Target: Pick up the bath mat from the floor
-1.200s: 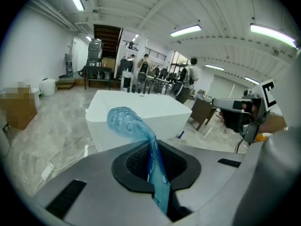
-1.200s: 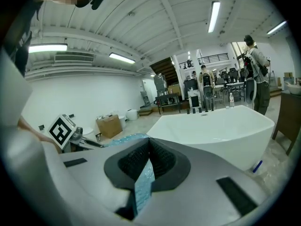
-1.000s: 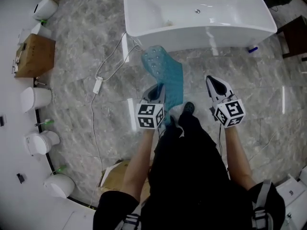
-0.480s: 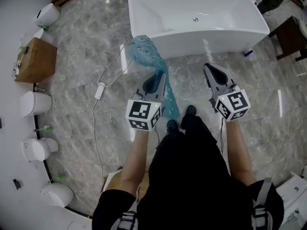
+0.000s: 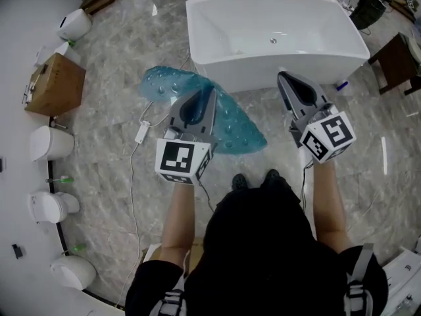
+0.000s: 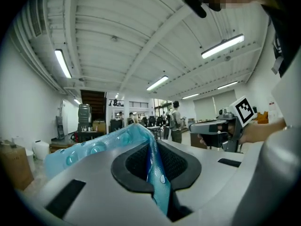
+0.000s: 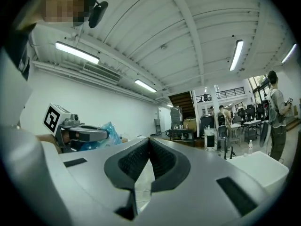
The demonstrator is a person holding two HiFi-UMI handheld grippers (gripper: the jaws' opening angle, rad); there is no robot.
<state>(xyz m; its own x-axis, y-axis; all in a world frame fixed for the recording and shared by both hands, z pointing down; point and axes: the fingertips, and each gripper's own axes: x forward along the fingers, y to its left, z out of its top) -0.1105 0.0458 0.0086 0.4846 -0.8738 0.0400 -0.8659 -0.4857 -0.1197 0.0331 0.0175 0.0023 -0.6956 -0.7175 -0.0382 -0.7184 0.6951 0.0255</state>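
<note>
The left gripper (image 5: 200,94) is closed tight on the blue bath mat (image 5: 240,127) & holds it up in the air, off the gray floor (image 5: 112,143). One edge of the mat is pinched btw its jaws; the rest spreads out to both sides, w/ round bumps on it. The right gripper (image 5: 285,78) is off to the right, not touching the mat, jaws together w/ nothing in them. The white tub (image 5: 263,38) is in front of both.
</note>
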